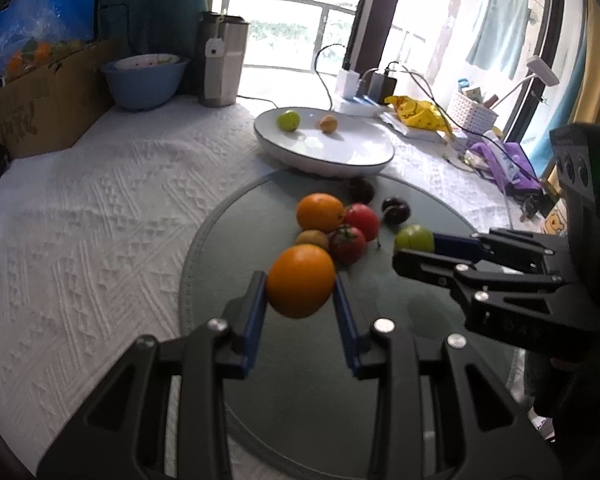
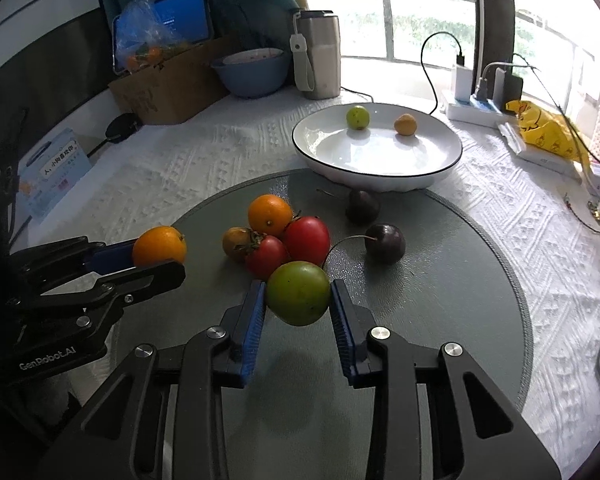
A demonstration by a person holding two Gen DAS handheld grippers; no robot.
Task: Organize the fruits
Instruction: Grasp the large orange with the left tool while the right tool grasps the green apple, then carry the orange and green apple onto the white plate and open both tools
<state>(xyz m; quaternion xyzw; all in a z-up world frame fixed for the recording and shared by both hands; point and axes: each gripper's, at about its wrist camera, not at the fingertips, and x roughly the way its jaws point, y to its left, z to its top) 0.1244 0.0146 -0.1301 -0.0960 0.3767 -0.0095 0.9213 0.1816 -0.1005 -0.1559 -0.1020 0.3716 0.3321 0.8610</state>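
The left gripper (image 1: 300, 286) squeezes an orange (image 1: 301, 281) and the right gripper (image 2: 298, 294) squeezes a green fruit (image 2: 299, 293), both lifted just above the round mat (image 2: 440, 300). This looks like the carrying step. Next, each fruit should go to the white plate (image 2: 380, 172) and be let go softly.
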